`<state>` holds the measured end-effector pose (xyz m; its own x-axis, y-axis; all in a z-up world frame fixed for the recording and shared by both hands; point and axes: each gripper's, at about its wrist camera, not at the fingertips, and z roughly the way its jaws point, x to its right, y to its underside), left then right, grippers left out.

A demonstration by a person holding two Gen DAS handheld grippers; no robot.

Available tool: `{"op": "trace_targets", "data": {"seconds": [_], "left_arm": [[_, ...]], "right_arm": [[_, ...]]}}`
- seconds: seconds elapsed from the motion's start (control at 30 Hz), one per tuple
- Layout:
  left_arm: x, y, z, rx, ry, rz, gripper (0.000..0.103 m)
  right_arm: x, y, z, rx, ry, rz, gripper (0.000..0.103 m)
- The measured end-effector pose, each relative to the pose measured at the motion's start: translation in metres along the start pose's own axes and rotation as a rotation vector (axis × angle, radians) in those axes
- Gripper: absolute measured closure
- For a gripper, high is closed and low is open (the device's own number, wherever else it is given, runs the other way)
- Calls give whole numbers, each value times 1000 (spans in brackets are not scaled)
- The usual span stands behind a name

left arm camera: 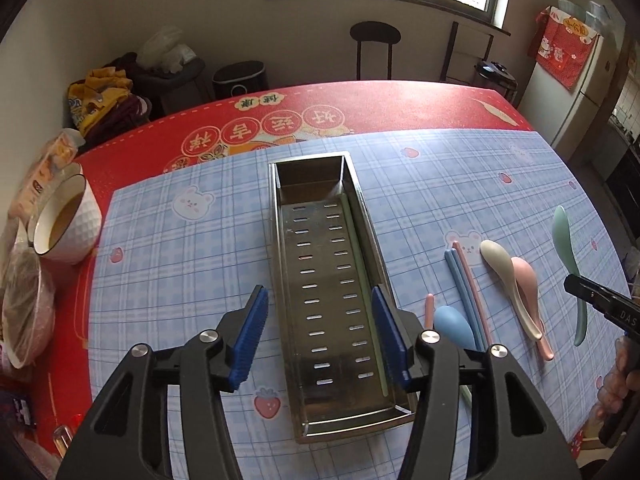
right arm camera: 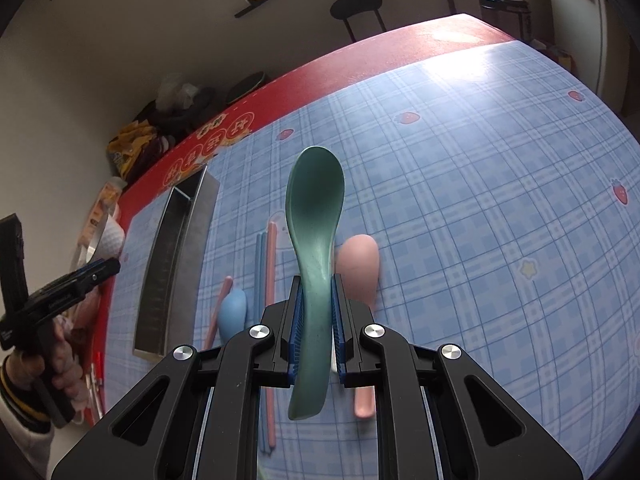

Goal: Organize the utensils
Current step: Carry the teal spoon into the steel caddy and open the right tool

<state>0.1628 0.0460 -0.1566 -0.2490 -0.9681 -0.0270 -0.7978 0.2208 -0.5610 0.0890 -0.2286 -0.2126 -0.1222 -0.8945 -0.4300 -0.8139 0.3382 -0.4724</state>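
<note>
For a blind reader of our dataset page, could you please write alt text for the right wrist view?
The right gripper holds a green spoon by its handle above a blue checked mat. Below lie a pink spoon, a blue spoon and chopsticks; a metal tray stands to the left.

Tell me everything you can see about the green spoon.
The green spoon is a deep-bowled soup spoon in matte teal green, plastic by the look of it, with a curved handle. It is lifted off the table, bowl pointing away from the camera. The right gripper is shut on its handle with blue pads on both sides; the handle's end sticks out behind them. Nothing else touches it.
</note>
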Motion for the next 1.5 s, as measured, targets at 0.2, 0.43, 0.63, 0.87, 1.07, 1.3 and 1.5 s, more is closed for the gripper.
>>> {"op": "trace_targets", "data": {"seconds": [0.2, 0.43, 0.63, 0.87, 1.07, 1.3, 1.5], "left_arm": [[-15, 15, -33, 110, -70, -54, 15], [-45, 32, -43, 125, -107, -101, 10], [-77, 52, -38, 112, -130, -199, 10], [-103, 73, -36, 105, -148, -278, 10], [-115, 85, -31, 74, -159, -309, 10], [-116, 87, -30, 66, -154, -320, 10], [-110, 89, -31, 53, -137, -317, 10]], "right_arm": [[-45, -13, 17, -49, -16, -111, 90], [-117, -31, 56, -118, -26, -290, 90], [-171, -45, 90, -153, -31, -399, 90], [-207, -59, 140, -203, 5, -467, 90], [-215, -60, 178, -250, 58, -446, 90], [-216, -63, 208, -276, 136, -413, 90], [-219, -64, 220, -294, 164, -408, 89]]}}
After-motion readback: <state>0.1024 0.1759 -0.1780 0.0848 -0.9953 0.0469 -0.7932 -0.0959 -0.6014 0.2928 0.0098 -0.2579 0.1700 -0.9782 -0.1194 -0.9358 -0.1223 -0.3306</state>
